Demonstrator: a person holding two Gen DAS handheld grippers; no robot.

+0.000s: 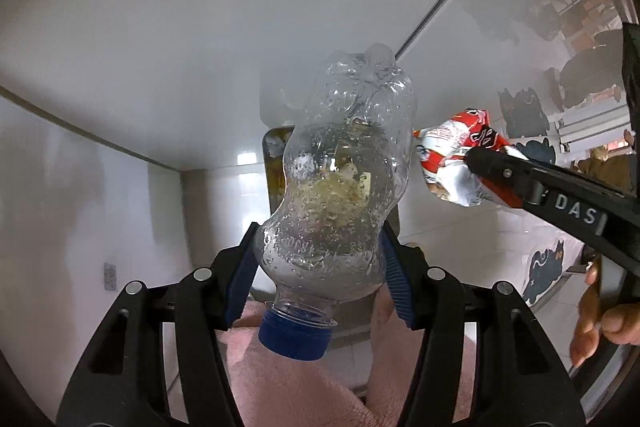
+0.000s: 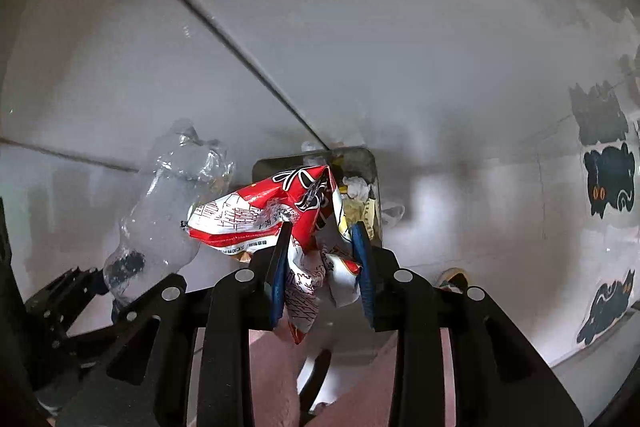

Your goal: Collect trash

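The left gripper [image 1: 320,267] clamps a crushed clear plastic bottle [image 1: 344,179] between its blue pads, the blue cap [image 1: 294,337] pointing back toward the camera. The right gripper [image 2: 322,267] is closed on a crumpled red and white wrapper [image 2: 280,211], held just beside the bottle. Both are held over a bin [image 2: 370,163] that already contains trash.

Clear crumpled plastic bottle [image 1: 340,179], glossy crinkled foil wrapper [image 2: 276,215], ribbed blue plastic cap [image 1: 294,337], glossy white floor tiles [image 1: 160,27]
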